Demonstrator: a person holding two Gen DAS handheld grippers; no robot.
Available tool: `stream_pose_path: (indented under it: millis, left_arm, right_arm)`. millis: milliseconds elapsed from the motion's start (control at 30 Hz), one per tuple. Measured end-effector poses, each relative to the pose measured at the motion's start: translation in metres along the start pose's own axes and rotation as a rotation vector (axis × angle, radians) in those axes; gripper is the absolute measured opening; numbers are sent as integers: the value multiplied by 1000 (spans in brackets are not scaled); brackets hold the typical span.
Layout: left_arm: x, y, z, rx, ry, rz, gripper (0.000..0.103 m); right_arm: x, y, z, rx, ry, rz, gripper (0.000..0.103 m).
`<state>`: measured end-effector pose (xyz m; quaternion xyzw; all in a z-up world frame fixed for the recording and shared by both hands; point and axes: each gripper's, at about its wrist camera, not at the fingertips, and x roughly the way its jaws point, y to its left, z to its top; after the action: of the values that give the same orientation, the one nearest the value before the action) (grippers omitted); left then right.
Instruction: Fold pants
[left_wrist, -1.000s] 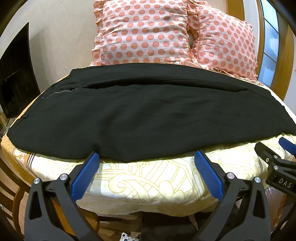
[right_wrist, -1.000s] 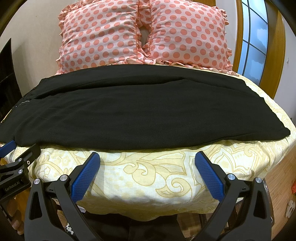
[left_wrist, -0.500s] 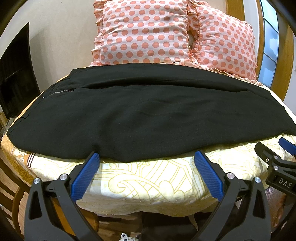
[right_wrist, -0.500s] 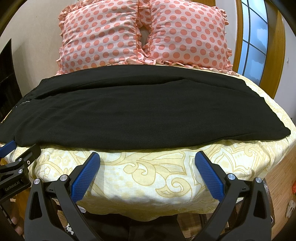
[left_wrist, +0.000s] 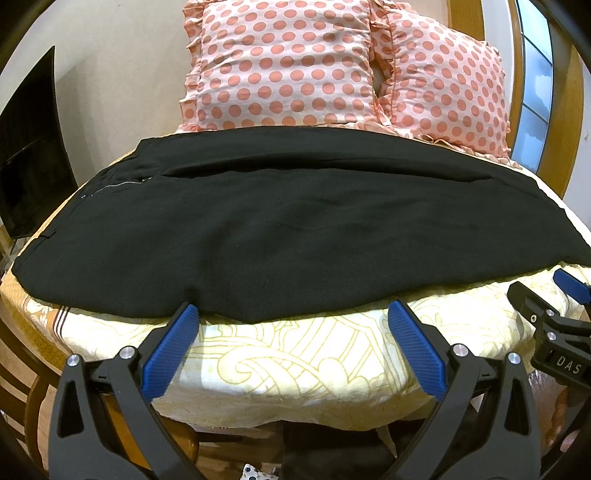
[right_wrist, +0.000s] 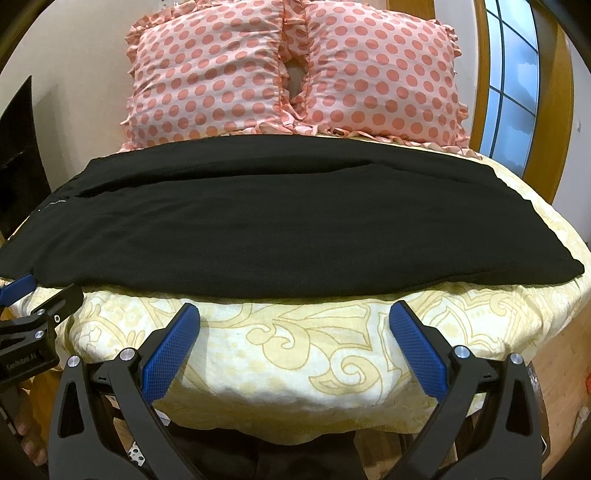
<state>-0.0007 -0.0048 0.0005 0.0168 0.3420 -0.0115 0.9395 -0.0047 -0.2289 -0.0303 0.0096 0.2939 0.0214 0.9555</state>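
Observation:
Black pants (left_wrist: 295, 229) lie flat across the bed, waistband and zipper at the left, leg ends at the right; they also show in the right wrist view (right_wrist: 288, 229). My left gripper (left_wrist: 293, 314) is open and empty, its fingertips right at the pants' near edge. My right gripper (right_wrist: 293, 312) is open and empty, just short of the near edge, over the bedspread. Each gripper shows at the side of the other's view.
The bed has a cream bedspread (left_wrist: 303, 362) with a gold pattern (right_wrist: 295, 347). Two pink polka-dot pillows (left_wrist: 288, 66) (right_wrist: 380, 70) stand at the headboard. A dark screen (left_wrist: 29, 147) is at the left, a window (right_wrist: 513, 85) at the right.
Both grippers have shifted very slightly forward toward the pants' near edge. The pants have not moved.

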Motion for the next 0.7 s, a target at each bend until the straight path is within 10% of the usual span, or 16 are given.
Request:
stream_pose_path:
  millis: [433, 700]
  left_arm:
    - [-34, -8, 41, 132, -185, 87, 101]
    - [15, 13, 110, 74, -211, 178, 101]
  right_arm:
    - [-33, -62, 36, 55, -141, 203, 102]
    - [3, -158, 136, 267, -128, -79, 102]
